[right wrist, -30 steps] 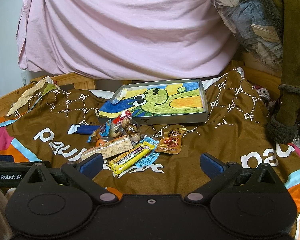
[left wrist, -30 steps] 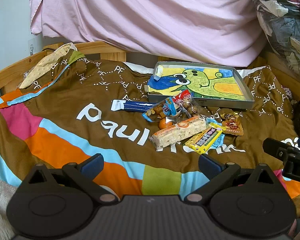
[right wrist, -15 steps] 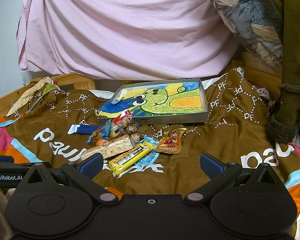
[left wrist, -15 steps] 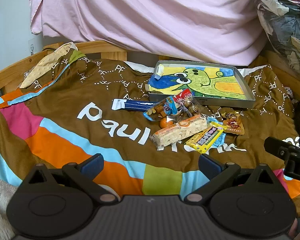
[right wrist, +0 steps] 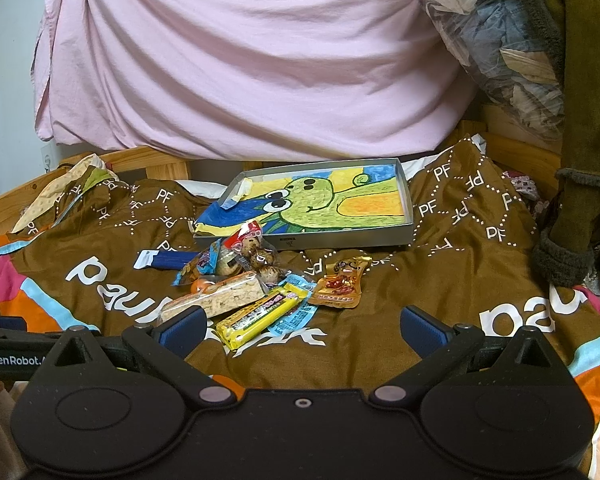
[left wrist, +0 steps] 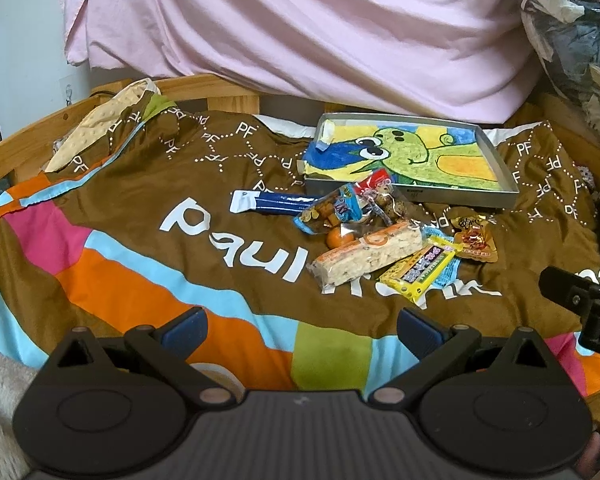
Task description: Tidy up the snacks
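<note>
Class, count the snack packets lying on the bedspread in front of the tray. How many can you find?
At least 7, all in one pile: blue stick, nut bag, egg pack, rice bar, yellow bar, light-blue packet beneath it, gold pouch. An orange item is half hidden.

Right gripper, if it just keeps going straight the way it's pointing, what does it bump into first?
Probably the yellow candy bar at the near edge of the snack pile; it lies ahead, slightly left of centre between the open fingers of the right gripper. Only the brown blanket lies before it. Depth is hard to judge.
</note>
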Demonstrator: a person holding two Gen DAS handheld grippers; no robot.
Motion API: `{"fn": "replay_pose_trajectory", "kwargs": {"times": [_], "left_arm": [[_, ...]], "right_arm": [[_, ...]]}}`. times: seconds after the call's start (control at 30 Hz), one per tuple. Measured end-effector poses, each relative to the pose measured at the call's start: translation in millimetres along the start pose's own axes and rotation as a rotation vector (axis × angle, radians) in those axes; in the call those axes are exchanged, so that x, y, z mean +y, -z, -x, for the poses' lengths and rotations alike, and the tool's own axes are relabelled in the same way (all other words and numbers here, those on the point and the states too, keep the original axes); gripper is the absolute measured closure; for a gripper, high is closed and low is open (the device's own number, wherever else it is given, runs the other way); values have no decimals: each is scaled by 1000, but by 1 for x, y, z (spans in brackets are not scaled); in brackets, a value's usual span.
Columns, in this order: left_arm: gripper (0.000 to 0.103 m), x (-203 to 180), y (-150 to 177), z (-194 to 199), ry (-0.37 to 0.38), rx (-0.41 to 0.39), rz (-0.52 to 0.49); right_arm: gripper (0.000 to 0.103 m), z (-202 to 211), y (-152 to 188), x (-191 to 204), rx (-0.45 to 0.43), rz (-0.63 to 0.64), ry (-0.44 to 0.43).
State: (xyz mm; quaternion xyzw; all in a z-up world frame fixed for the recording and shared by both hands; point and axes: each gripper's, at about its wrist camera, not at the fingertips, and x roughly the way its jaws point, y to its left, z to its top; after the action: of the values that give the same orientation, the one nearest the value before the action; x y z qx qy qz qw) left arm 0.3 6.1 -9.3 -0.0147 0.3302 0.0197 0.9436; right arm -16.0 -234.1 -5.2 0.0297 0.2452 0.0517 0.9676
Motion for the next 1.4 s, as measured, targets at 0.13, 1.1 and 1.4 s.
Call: {"fn": "replay_pose_trajectory", "kwargs": {"times": [0.13, 1.1, 1.4], "left_arm": [[0, -2, -2, -3, -13, 33, -8], [0, -16, -90, -156, 300, 200, -344], [13, -14, -84, -193, 388, 267, -397]], "right_arm": [[1, -2, -2, 0, 5, -7, 6], [4, -146, -35, -5, 263, 173, -215], [22, -188, -22, -3, 402, 59, -296]]}}
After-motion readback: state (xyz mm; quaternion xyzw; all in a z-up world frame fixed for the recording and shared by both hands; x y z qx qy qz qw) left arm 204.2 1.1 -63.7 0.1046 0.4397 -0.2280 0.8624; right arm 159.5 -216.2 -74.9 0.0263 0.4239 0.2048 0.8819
